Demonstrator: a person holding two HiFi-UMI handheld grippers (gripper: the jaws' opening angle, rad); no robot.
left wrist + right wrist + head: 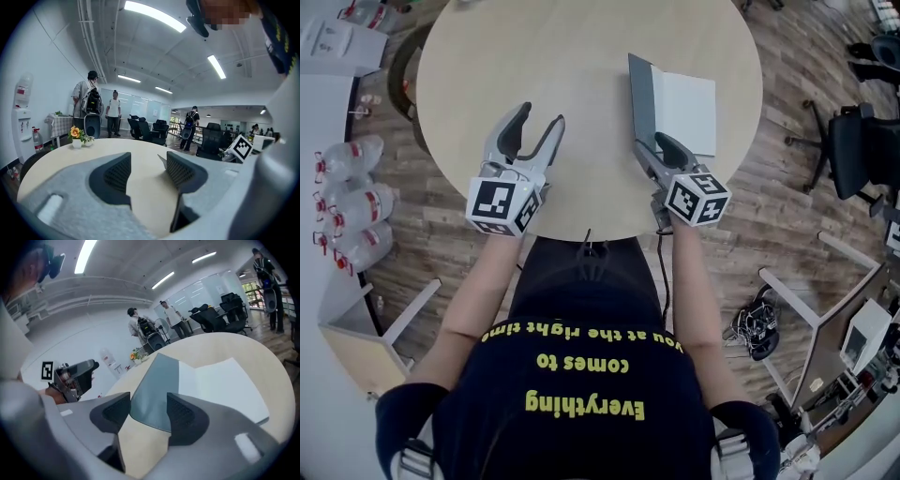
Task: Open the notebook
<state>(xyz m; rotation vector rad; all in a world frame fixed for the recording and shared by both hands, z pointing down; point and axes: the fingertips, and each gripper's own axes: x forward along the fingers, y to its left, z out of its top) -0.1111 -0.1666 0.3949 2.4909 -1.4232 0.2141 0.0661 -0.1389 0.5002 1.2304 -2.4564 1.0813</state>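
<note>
The notebook (689, 111) lies on the round pale wooden table (562, 56), right of centre. Its grey cover (640, 103) stands raised on edge over the flat white pages. My right gripper (654, 148) is at the cover's near end. In the right gripper view the grey cover (157, 385) passes between the spread jaws of that gripper (149, 411) and the pads do not press on it; the white pages (220, 385) lie to its right. My left gripper (540, 120) hovers over the table's left half, open, with nothing between its fingers (117, 173).
A small flower pot (76, 136) stands at the table's far edge. Water bottles (356, 197) lie on the floor at the left and an office chair (862, 141) stands at the right. People (91, 105) stand in the room beyond the table.
</note>
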